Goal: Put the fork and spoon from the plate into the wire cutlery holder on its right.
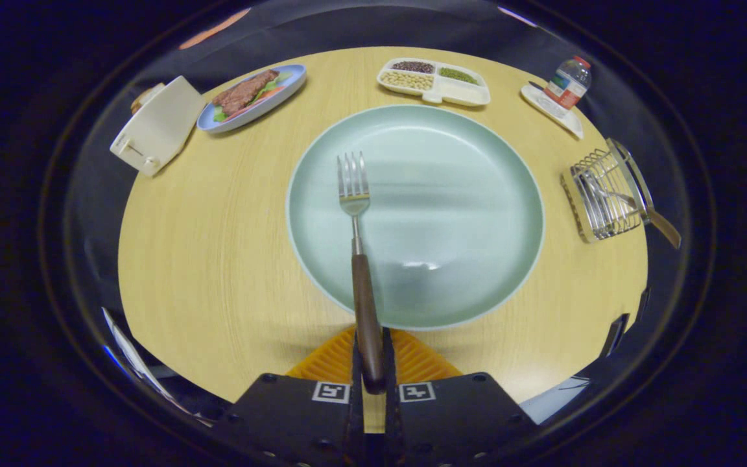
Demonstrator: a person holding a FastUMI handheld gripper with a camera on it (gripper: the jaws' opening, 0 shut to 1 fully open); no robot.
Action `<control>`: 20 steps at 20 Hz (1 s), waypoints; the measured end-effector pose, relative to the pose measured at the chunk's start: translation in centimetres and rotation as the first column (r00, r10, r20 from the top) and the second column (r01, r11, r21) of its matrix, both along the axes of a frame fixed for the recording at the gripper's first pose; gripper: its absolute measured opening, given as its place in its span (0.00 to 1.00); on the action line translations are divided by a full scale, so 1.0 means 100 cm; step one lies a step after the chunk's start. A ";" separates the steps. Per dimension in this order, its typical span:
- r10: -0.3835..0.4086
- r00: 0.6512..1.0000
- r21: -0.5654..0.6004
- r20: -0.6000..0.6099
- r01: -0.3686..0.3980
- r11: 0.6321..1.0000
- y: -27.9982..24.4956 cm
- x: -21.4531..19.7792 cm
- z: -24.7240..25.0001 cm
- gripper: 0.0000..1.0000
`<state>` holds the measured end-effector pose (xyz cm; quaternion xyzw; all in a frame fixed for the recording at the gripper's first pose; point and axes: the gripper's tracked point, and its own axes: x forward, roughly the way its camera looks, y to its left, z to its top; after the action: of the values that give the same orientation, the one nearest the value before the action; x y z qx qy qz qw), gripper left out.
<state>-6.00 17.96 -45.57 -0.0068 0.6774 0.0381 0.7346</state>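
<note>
Tongs (pixel 371 363) clenched on the fork (pixel 359 259) by its handle end, tines out over the plate (pixel 477 194) — the spoon already sits in the wire cutlery holder (pixel 600 194), far right on the tabletop (pixel 218 259). Risk: long fork pivots in grip, tines snag the wires.

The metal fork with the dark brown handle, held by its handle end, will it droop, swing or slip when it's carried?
The metal fork with the dark brown handle looks rigid, so drooping is unlikely. The gripper pinches only the handle's tail, with the tines far ahead over the pale green plate, so it may pivot downward. The smooth, rounded handle could slip or twist.
</note>
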 end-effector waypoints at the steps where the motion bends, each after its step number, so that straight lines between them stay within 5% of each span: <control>1: 0.014 1.000 0.004 0.008 -0.014 1.000 0.001 0.001 0.003 0.13; 4: 0.046 0.998 0.006 0.043 -0.046 0.999 -0.004 0.003 0.012 0.03; 20: 0.200 0.936 0.025 0.289 -0.216 0.976 -0.066 0.002 0.110 0.02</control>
<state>-5.76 11.41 -34.61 -0.0631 0.5588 0.1334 0.8161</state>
